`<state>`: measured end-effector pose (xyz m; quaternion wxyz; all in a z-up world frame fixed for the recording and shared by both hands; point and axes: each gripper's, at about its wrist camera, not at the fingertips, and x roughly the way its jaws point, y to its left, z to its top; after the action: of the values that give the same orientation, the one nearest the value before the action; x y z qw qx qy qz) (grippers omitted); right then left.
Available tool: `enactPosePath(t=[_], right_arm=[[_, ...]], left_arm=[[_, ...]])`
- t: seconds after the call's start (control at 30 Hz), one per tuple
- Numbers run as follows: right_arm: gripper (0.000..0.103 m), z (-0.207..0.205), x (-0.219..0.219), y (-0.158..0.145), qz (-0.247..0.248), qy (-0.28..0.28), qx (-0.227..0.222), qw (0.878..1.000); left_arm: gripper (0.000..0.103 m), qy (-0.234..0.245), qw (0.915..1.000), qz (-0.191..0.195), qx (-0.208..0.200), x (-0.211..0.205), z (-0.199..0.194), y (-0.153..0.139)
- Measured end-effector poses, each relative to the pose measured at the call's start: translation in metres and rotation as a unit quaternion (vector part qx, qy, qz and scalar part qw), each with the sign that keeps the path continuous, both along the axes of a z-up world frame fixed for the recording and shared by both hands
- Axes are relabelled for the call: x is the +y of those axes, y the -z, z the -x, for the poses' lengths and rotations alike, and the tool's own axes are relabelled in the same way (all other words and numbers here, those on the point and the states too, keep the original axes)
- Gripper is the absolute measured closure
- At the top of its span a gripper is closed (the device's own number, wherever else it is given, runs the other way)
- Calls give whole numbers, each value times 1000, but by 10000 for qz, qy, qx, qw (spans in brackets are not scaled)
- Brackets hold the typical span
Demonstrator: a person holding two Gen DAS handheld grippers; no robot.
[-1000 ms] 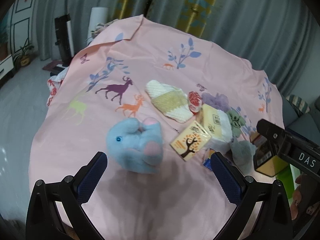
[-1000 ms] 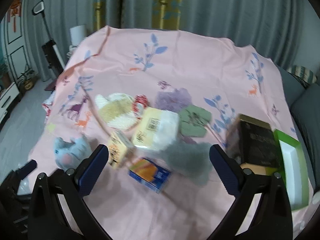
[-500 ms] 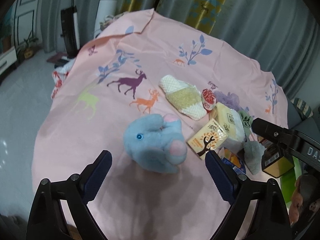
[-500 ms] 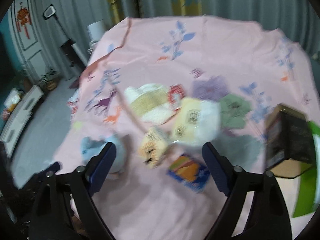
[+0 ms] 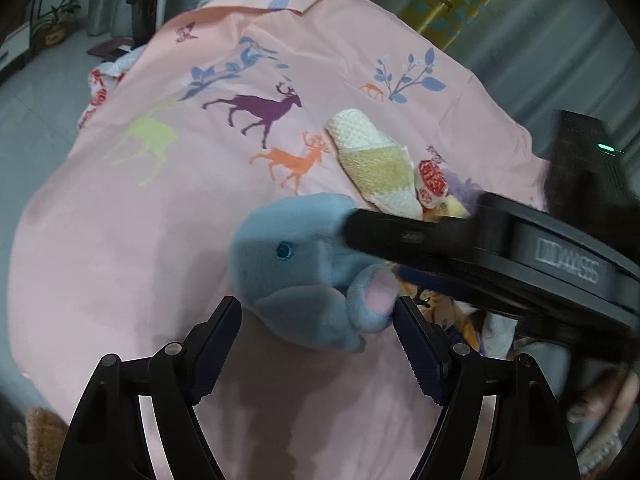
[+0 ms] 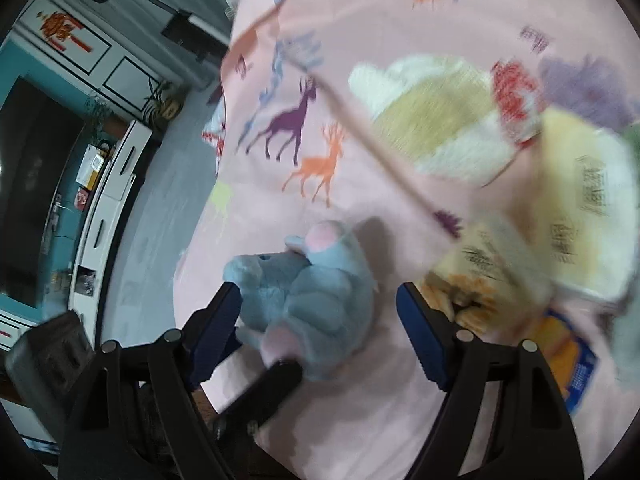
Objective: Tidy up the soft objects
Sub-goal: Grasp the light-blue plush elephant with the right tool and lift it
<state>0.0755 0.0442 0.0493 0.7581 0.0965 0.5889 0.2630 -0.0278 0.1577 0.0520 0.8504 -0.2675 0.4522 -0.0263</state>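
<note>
The pink deer-print sheet (image 5: 120, 248) covers the whole surface, and you have the clutter bunched toward its right edge, leaving the left half bare, presumably as room to sort into. Next in size, the cream and tan knitted piece (image 5: 376, 164) lies flat near the middle of the far half, with a yellow tissue pack (image 6: 580, 184) just beside it and a small orange carton (image 6: 476, 276) nearer you; the right wrist view is smeared there, so edges are uncertain. The blue plush toy (image 5: 304, 272) sits by the near edge, left of the carton, lying on its side with one pink-soled foot toward the left camera. You have both tools converging on it, probably because a squashy, rounded body is easier to lift from two sides. Your left hand-held gripper (image 5: 318, 322) has just been closing; it stands at a medium gap astride the toy's lower body, the right pad touching the foot, the left pad apart from the fabric, so no grip yet. Your right hand-held gripper (image 6: 320, 312) has also just been closing, with the plush between its jaws and the left pad at the toy's head; I cannot tell whether it presses.
</note>
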Motion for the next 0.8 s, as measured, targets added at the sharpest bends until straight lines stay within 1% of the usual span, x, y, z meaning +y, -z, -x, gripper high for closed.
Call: enactPosePath(t=[0.03,0.07,0.1,0.13,0.2,0.23,0.27,0.33,0.43,0.47,0.57,0.63,0.7,0.8], right_arm=[[23,-4,4,7,-19,-45,135,9999],[23,-7,6,11,-60,-106,258,9996],[23,-10,9,16,-68,-166,381,9991],[22,-12,10,20,-130,-216,505,9984],[24,-13,13,29,-437,-304,787,9955],[24,-14,12,32,-539,-305,861,9944],[27,-14,12,33,-641,-321,871,9936],[30,-13,10,33,-794,-313,797,9932],[32,-5,1,27,-954,-292,681,9927],[32,-1,-3,22,-999,-257,607,9928],[32,4,-22,4,-1104,-107,322,9933],[32,12,-33,-13,-1147,21,34,9934],[32,23,-51,-33,-1175,211,-271,9925],[32,41,-83,-59,-1115,558,-723,9896]], left_arm=[[25,10,10000,15,21,0,-2,2],[25,39,9999,112,37,0,-4,4],[31,60,9998,185,66,1,-6,6],[32,58,9996,218,146,1,-9,9],[32,-5,9995,266,144,2,-10,10],[33,-29,9996,265,122,3,-10,9],[34,-44,9996,264,88,3,-9,8],[37,-48,9998,210,5,3,-8,4],[37,68,9999,-26,-134,-6,-5,-5],[37,143,9995,-99,-245,-11,-2,-12],[37,340,9976,-163,-587,-22,4,-29],[37,512,9943,-265,-900,-37,13,-45],[37,756,9896,-277,-1195,-55,21,-62],[37,1169,9824,-204,-1446,-82,25,-81]])
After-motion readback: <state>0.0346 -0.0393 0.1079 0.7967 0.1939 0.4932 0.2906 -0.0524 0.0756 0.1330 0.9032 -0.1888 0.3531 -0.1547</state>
